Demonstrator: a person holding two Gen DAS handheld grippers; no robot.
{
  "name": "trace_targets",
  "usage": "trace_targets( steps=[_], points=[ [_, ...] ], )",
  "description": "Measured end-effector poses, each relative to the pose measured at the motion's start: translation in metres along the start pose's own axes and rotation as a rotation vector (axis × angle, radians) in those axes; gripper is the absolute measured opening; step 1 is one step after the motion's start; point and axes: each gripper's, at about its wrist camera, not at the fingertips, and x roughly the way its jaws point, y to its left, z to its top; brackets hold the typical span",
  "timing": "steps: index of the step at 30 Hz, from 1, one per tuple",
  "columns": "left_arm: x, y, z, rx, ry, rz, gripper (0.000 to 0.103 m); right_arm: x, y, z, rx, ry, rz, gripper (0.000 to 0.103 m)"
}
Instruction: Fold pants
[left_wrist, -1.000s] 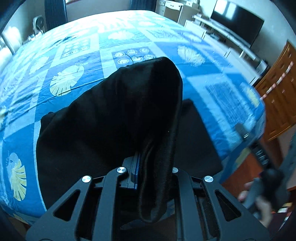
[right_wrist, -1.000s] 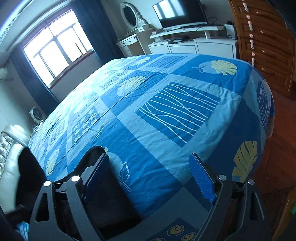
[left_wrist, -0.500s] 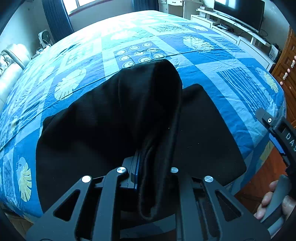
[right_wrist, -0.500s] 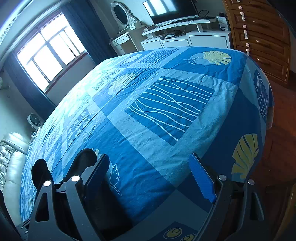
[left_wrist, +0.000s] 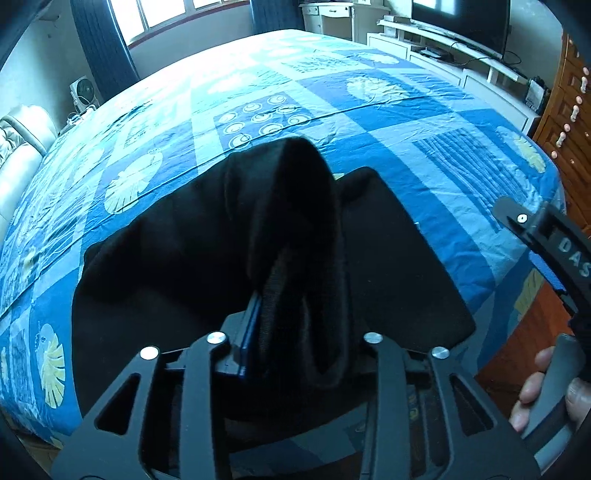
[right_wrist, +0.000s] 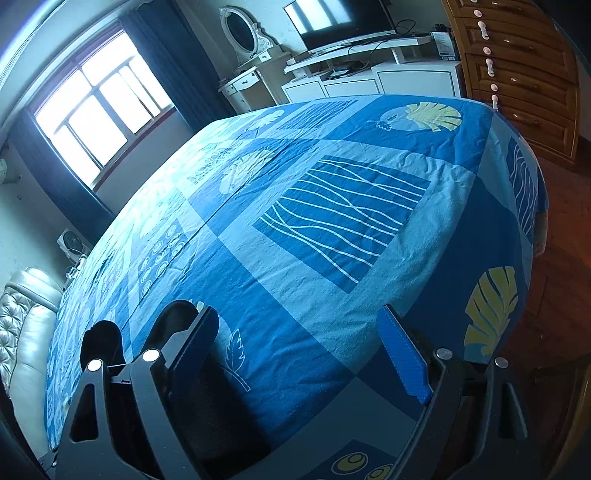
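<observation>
Black pants (left_wrist: 177, 273) lie on the near part of the blue patterned bed (left_wrist: 369, 122). One fold of them rises in a hump and drapes down between the jaws of my left gripper (left_wrist: 299, 332). Those jaws are opening; the blue left pad (left_wrist: 250, 328) shows beside the cloth, and the other pad is hidden under it. My right gripper (right_wrist: 295, 325) stands open over the bedspread (right_wrist: 332, 221) with nothing between its fingers. A black edge of the pants (right_wrist: 177, 317) shows by its left finger. The right gripper (left_wrist: 550, 247) also shows at the right edge of the left wrist view, held by a hand (left_wrist: 535, 391).
The bed's corner (right_wrist: 517, 258) drops to a wooden floor (right_wrist: 565, 229). A wooden dresser (right_wrist: 517, 66) and a white TV stand (right_wrist: 388, 77) stand beyond it. A padded headboard (left_wrist: 18, 147) lies at the left, under a window (right_wrist: 99, 114).
My left jaws have spread apart, and the black fold hangs looser between them. The raised hump sits lower. The right gripper has hardly moved.
</observation>
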Motion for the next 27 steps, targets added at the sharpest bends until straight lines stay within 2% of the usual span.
trace_targets(
  steps=[2, 4, 7, 10, 14, 17, 20, 24, 27],
  points=[
    [-0.006, 0.001, 0.000, -0.013, -0.009, -0.018, 0.049, -0.001, 0.000, 0.000, -0.001, 0.000, 0.004, 0.087],
    [-0.015, 0.003, -0.001, -0.029, -0.025, -0.032, 0.064, -0.002, 0.000, 0.002, 0.000, 0.001, 0.013, 0.087],
    [-0.038, 0.017, -0.003, -0.073, -0.069, -0.077, 0.078, -0.006, 0.002, 0.004, -0.002, -0.001, 0.041, 0.087],
    [-0.063, 0.044, -0.009, -0.127, -0.128, -0.094, 0.088, -0.011, 0.004, 0.008, 0.002, -0.010, 0.074, 0.087],
    [-0.089, 0.096, -0.026, -0.194, -0.191, -0.069, 0.091, -0.017, 0.009, 0.013, 0.013, -0.015, 0.122, 0.087],
    [-0.098, 0.141, -0.044, -0.243, -0.209, -0.038, 0.091, -0.015, 0.017, 0.013, 0.016, 0.022, 0.190, 0.087],
    [-0.100, 0.185, -0.067, -0.300, -0.208, -0.018, 0.091, -0.005, 0.033, 0.008, -0.001, 0.127, 0.284, 0.087],
    [-0.095, 0.231, -0.100, -0.367, -0.183, 0.006, 0.091, 0.008, 0.064, -0.003, -0.086, 0.272, 0.396, 0.087],
    [-0.088, 0.253, -0.119, -0.418, -0.151, -0.023, 0.091, 0.014, 0.080, -0.012, -0.122, 0.341, 0.425, 0.087]
  ],
)
